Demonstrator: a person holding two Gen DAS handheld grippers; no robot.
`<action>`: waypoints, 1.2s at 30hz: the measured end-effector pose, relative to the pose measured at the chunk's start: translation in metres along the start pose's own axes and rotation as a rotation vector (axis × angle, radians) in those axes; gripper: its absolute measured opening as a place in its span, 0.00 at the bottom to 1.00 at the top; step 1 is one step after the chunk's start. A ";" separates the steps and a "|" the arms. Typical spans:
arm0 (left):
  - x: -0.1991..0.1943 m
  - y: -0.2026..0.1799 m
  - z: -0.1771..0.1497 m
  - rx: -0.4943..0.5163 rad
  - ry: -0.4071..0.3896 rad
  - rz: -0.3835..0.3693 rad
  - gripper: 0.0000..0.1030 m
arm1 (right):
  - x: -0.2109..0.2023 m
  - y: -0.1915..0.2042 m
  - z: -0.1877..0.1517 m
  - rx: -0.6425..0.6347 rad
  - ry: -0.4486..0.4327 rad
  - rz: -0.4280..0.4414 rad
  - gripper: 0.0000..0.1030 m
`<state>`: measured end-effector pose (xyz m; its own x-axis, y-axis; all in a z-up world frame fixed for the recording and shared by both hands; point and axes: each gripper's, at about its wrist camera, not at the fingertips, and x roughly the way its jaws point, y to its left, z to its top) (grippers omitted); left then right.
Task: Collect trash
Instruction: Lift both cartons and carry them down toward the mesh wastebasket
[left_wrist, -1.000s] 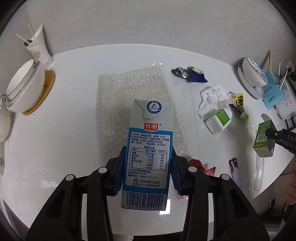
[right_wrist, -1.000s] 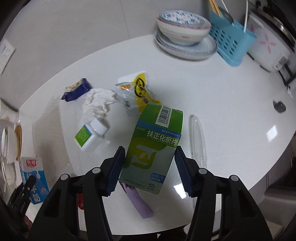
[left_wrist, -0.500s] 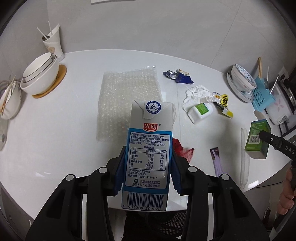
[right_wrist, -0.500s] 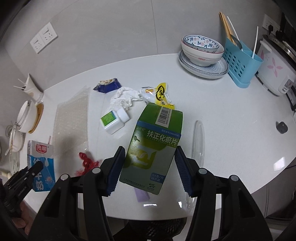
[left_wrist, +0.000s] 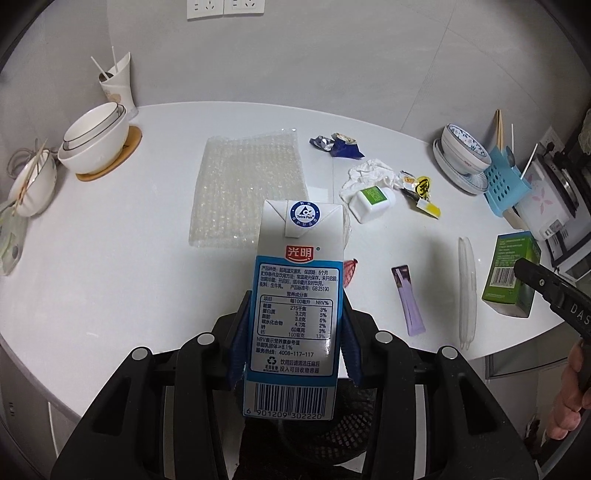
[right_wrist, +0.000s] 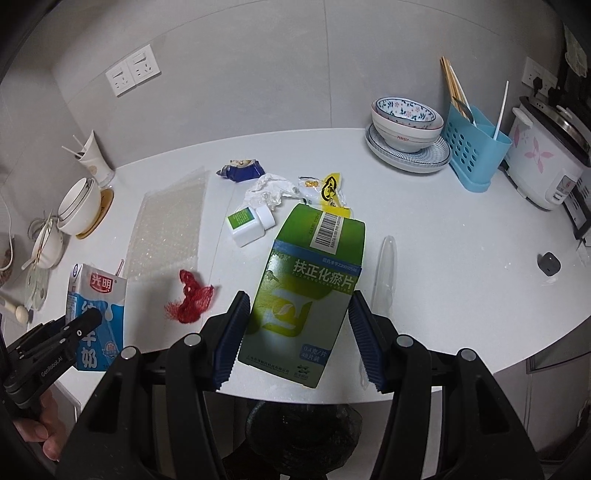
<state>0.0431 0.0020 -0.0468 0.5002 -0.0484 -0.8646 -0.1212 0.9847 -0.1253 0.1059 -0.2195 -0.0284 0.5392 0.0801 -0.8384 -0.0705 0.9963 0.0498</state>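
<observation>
My left gripper (left_wrist: 293, 343) is shut on a blue-and-white milk carton (left_wrist: 295, 295), held above the table's near edge; the carton also shows in the right wrist view (right_wrist: 94, 314). My right gripper (right_wrist: 299, 336) is shut on a green medicine box (right_wrist: 306, 295), also seen in the left wrist view (left_wrist: 511, 275). A black mesh bin (left_wrist: 332, 424) sits below both grippers, under the table edge (right_wrist: 303, 428). On the table lie a bubble-wrap sheet (left_wrist: 247, 188), red netting (right_wrist: 190, 295), a white bottle (right_wrist: 247, 223), crumpled tissue (right_wrist: 269, 188), wrappers (right_wrist: 243, 170) and a purple sachet (left_wrist: 408, 299).
Stacked bowls on a coaster (left_wrist: 98, 142) and a cup with sticks (left_wrist: 118, 86) stand at the left. A patterned bowl on a plate (right_wrist: 406, 129), a blue utensil caddy (right_wrist: 476, 147) and a rice cooker (right_wrist: 546, 166) stand at the right. A clear plastic strip (right_wrist: 384, 269) lies near the edge.
Both grippers have pulled back and up from the table with their items still held, so more of the table and wall shows and the bin appears below.
</observation>
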 end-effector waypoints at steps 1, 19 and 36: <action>-0.002 -0.002 -0.004 0.001 0.000 -0.001 0.40 | -0.001 -0.001 -0.004 -0.003 0.001 0.003 0.52; -0.016 -0.030 -0.077 0.033 0.028 -0.024 0.40 | -0.015 -0.020 -0.085 -0.057 0.032 0.010 0.51; 0.010 -0.057 -0.158 0.042 0.079 -0.063 0.40 | -0.012 -0.051 -0.172 -0.100 0.072 0.025 0.51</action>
<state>-0.0806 -0.0816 -0.1253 0.4362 -0.1223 -0.8915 -0.0541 0.9854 -0.1617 -0.0409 -0.2771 -0.1140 0.4748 0.0988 -0.8745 -0.1685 0.9855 0.0198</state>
